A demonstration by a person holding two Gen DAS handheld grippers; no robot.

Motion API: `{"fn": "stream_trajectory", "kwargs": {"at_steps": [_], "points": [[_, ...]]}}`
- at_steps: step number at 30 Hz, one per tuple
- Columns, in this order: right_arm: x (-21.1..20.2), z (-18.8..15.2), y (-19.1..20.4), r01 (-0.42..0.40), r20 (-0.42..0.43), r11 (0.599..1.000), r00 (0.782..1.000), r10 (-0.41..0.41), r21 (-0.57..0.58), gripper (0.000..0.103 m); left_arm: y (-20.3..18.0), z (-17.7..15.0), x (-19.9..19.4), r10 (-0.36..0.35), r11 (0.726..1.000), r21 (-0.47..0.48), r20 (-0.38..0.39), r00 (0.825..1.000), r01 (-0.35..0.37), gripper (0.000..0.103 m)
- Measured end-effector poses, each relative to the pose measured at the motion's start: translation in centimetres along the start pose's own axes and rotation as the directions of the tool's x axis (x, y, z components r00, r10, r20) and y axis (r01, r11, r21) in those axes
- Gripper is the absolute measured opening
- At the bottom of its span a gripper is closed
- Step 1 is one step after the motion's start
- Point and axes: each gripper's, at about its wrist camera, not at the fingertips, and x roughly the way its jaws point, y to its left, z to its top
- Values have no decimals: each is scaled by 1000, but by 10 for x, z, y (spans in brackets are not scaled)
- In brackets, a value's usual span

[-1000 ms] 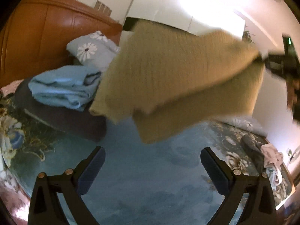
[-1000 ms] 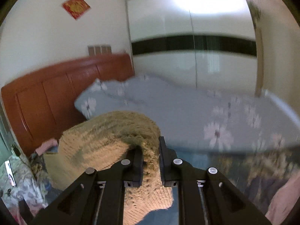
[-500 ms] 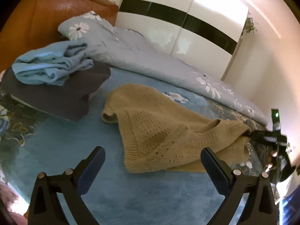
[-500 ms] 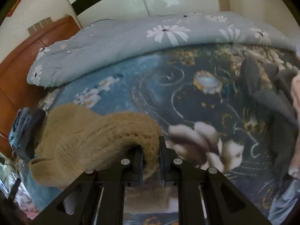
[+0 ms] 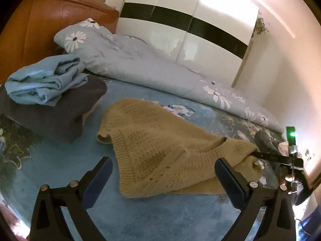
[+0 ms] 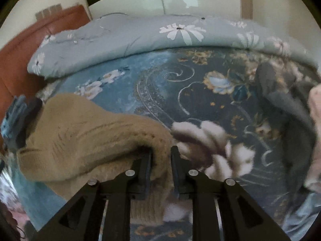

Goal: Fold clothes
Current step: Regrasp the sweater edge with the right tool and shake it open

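1. Tan knit sweater [image 5: 160, 146] lies spread on the blue floral bedspread [image 5: 156, 217], ribbed hem toward the left wrist camera, neckline toward the right side of that view. One sleeve end is curled at the sweater's left edge.
2. Left gripper [image 5: 163, 182]: fingers spread wide, nothing between them. It hangs above the near hem of the sweater; whether it touches the cloth cannot be told.
3. Right gripper [image 6: 160, 160]: jaws pressed together on a fold of the sweater [image 6: 84, 138] near the collar and shoulder. In the left wrist view the same gripper [image 5: 258, 154] enters from the right, a green lamp lit on its body, its tip buried in the knit edge.
4. Cloth at the pinch is bunched and slightly raised; the rest of the sweater rests flat on the bedspread.
5. Stack at the left of the sweater, apart from it: a folded light blue garment [image 5: 44, 82] on top of a folded dark grey garment [image 5: 60, 112].
6. Grey daisy-print duvet [image 5: 152, 68] is rolled along the far side of the bed, against the brown wooden headboard [image 5: 40, 24] at one end.
7. Beyond the duvet: white wardrobe [image 5: 190, 26] with a black horizontal band.
8. Loose grey garment [image 6: 280, 104] lies on the bedspread right of the right gripper, with a pale pink cloth [image 6: 315, 108] at the frame edge.
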Motion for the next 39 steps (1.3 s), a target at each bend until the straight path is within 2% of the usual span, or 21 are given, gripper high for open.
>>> {"fn": "stream_trajectory", "kwargs": {"at_steps": [1, 3, 11, 13, 15, 17, 20, 22, 24, 27, 29, 33, 37, 39], "points": [[-5, -1, 2, 17, 7, 1000, 1000, -17, -9, 35, 1, -1, 1, 2, 1000, 5, -9, 1000, -2, 103], [-16, -3, 5, 52, 22, 998, 998, -51, -27, 45, 7, -4, 2, 1, 1000, 17, -32, 999, 0, 103], [-59, -11, 18, 192, 88, 977, 979, -184, -94, 45, 35, -7, -5, 22, 1000, 7, -24, 999, -22, 103], [-72, -6, 38, 189, 149, 969, 975, -166, -160, 45, 43, -8, -6, 24, 1000, -6, -26, 999, -24, 103], [-85, 1, 63, 179, 219, 954, 968, -126, -241, 53, 51, -9, -6, 27, 999, -24, -27, 999, -28, 103], [-78, 4, 97, 110, 207, 930, 978, -37, -352, 56, 58, -10, -7, 30, 999, -42, -28, 999, -32, 103], [-49, -5, 153, -11, 125, 845, 988, 91, -534, 56, 70, -12, -7, 35, 997, -69, -30, 999, -37, 103], [-28, -14, 186, -104, 52, 785, 984, 170, -611, 56, 77, -15, -10, 51, 996, -73, -36, 998, -54, 103], [-8, -20, 216, -167, -11, 721, 977, 215, -673, 56, 86, -18, -11, 73, 994, -80, -46, 996, -77, 103], [10, -28, 252, -211, -75, 607, 967, 242, -766, 56, 99, -24, -13, 103, 989, -96, -61, 993, -109, 103], [16, -30, 273, -205, -92, 518, 968, 235, -831, 56, 106, -25, -12, 110, 987, -111, -66, 992, -117, 103], [27, -30, 296, -215, -139, 374, 966, 218, -902, 58, 113, -26, -10, 109, 984, -131, -70, 992, -118, 103], [39, -33, 310, -253, -208, 275, 961, 183, -928, 59, 112, -24, -5, 109, 985, -129, -74, 991, -118, 103], [43, -36, 312, -280, -239, 256, 954, 179, -925, 59, 113, -24, -4, 110, 984, -132, -78, 991, -120, 103]]}}
